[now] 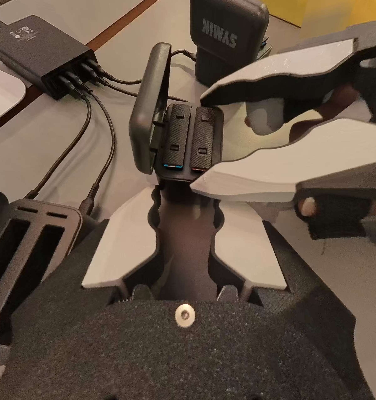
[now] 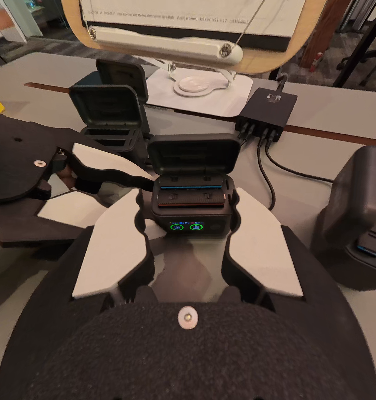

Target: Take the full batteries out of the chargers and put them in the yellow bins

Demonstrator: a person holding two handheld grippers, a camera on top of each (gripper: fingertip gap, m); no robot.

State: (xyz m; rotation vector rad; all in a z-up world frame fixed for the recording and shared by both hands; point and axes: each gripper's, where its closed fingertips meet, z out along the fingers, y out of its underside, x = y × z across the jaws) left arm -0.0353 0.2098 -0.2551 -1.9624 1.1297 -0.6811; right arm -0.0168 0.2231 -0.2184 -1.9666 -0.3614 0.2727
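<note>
Two batteries (image 2: 190,191) in charger (image 2: 191,216), hub (image 2: 266,112) behind

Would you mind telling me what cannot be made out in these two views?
- Yellow bin: cut off by the left view's top edge; inside unseen.
- Whether the left gripper grips the charger: blurred in the left view, hidden behind the right gripper in the right view.
- Side charger: cut off by the right view's edge.

black textured tongs (image 2: 188,207) — white fingers, silver screw
</note>
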